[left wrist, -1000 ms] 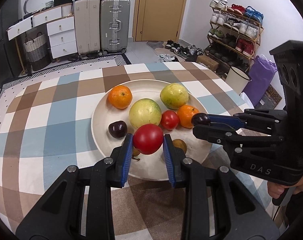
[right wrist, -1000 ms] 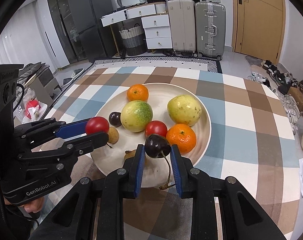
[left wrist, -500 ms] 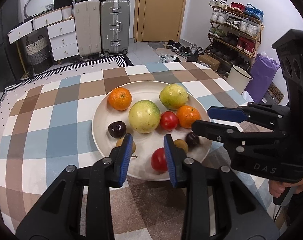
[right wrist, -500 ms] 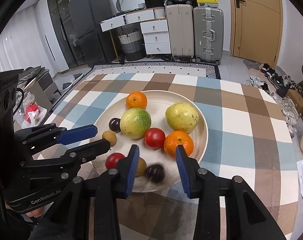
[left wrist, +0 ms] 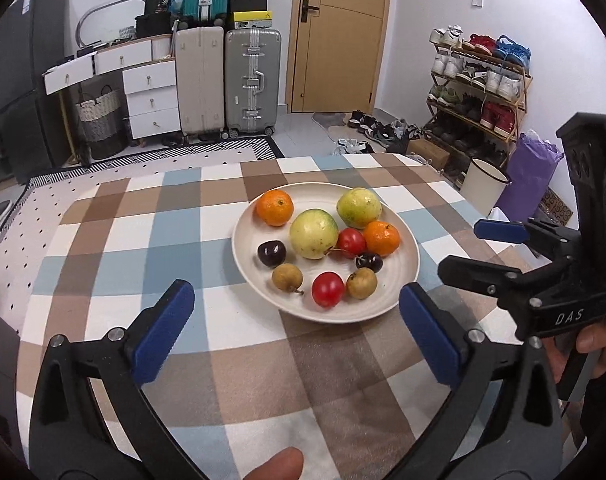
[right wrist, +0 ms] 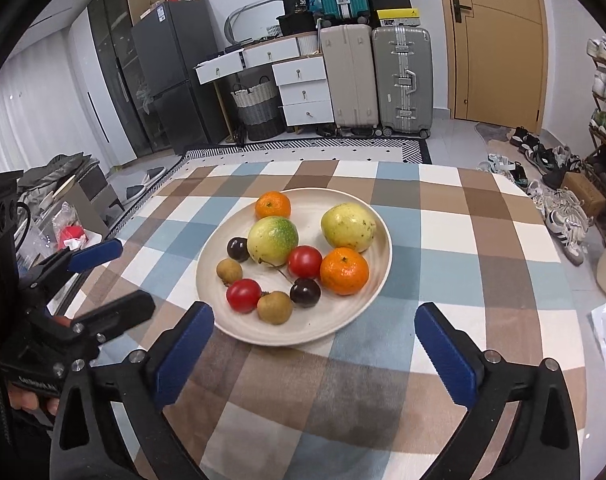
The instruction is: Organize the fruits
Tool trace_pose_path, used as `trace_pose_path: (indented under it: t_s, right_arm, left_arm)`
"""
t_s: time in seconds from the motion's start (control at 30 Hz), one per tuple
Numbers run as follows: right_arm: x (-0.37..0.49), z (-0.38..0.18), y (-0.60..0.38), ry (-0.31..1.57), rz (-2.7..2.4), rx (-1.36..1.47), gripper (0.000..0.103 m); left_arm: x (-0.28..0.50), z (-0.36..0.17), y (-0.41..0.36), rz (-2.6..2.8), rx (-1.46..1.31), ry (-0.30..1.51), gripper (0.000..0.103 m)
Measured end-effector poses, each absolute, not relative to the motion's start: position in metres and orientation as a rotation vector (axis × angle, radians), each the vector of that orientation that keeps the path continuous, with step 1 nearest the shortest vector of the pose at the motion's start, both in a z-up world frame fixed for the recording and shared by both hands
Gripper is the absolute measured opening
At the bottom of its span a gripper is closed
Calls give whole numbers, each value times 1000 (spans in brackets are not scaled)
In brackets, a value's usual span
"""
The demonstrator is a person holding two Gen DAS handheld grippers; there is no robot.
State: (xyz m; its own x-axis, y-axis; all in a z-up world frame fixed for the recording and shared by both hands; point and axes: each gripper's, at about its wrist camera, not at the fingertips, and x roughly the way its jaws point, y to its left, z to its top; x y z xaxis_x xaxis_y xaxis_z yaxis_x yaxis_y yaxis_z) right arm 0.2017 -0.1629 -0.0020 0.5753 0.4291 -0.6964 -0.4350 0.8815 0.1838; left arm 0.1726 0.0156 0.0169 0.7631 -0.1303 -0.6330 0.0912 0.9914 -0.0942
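We are holding our left gripper [left wrist: 295, 320] spread wide and empty at lower centre of the left view, and our right gripper [right wrist: 315, 340] likewise in the right view. Mid-frame, the round cream plate [right wrist: 377, 280] is carrying everything: left to right, a brown longan [right wrist: 229, 271], a glossy red tomato [right wrist: 244, 295], a dark cherry [right wrist: 305, 292], an orange mandarin [right wrist: 344, 271]. We are judging them light, soft-skinned, prone to rolling; grip gently across the middle.

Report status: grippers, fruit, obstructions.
Left hand-held gripper open, empty. Right hand-held gripper open, empty. All nine fruits on the round cream plate, both grippers short of its near rim. Nothing between grippers and plate.
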Motion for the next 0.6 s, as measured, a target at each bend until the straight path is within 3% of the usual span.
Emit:
trace_pose_path:
  t_s: [0.6]
  right_arm:
    - [140, 5, -180, 641, 579, 48, 102]
  left_arm:
    - [113, 14, 22, -63, -76, 606, 102]
